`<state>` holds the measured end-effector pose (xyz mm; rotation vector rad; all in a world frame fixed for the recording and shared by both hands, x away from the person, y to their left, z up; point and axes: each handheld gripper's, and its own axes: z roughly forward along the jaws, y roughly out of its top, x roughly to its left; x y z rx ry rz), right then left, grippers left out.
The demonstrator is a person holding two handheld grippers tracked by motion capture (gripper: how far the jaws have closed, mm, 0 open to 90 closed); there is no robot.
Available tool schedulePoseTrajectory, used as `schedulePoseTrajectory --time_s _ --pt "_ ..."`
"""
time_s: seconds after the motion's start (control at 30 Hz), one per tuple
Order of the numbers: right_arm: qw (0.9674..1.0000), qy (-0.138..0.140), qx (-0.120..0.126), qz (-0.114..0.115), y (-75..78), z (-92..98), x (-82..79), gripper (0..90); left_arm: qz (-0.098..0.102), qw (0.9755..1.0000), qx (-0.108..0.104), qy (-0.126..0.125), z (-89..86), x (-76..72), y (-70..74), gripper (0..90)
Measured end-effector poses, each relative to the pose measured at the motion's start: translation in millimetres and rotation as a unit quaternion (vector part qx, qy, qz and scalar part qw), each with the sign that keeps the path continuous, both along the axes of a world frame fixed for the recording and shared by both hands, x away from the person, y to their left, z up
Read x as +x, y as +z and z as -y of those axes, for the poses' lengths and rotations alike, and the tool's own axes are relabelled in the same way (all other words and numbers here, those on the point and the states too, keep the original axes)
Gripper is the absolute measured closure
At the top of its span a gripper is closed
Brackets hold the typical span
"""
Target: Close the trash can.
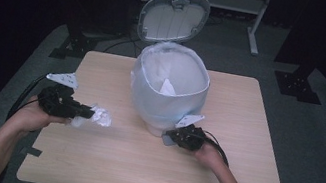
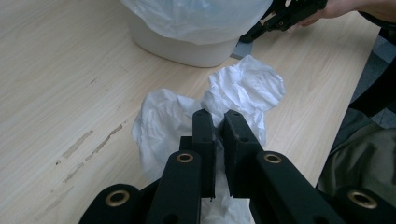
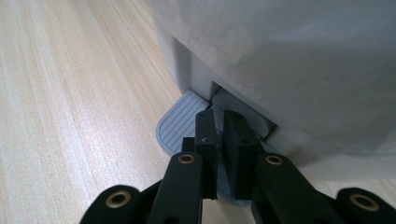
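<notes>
Grey pedal (image 3: 180, 122) under right jaws

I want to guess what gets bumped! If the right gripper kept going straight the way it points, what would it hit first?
Probably the white pedal bin. The right gripper, its jaws nearly closed, rests over the ribbed grey foot pedal, pointing at the bin's base just beyond, under the translucent plastic liner. Depth is hard to judge.
</notes>
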<state>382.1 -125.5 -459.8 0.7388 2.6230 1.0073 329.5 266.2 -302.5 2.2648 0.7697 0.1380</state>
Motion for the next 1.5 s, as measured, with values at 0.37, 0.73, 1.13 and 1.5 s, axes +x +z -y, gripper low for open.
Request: schedulePoseTrajectory --time_s 0.37,0.73,1.13,1.5 --pt "1.0000 0.000 -0.001 0.000 0.1 0.0 0.0 83.9 0.005 1.0000 0.004 -0.004 5.6 -0.5 13.9 84.3" --pt "1.0000 -0.001 -0.001 0.000 0.1 0.0 -0.1 83.9 0.010 0.9999 0.002 -0.002 7.5 0.3 28.4 84.3" --pt "1.0000 -0.001 -0.001 0.000 0.2 0.0 -0.1 83.9 0.019 0.9998 0.010 -0.005 13.6 1.6 46.5 84.3" --pt "1.0000 0.001 -0.001 0.000 0.2 0.1 0.1 83.9 0.024 0.9996 0.015 -0.005 18.7 4.0 59.5 84.3"
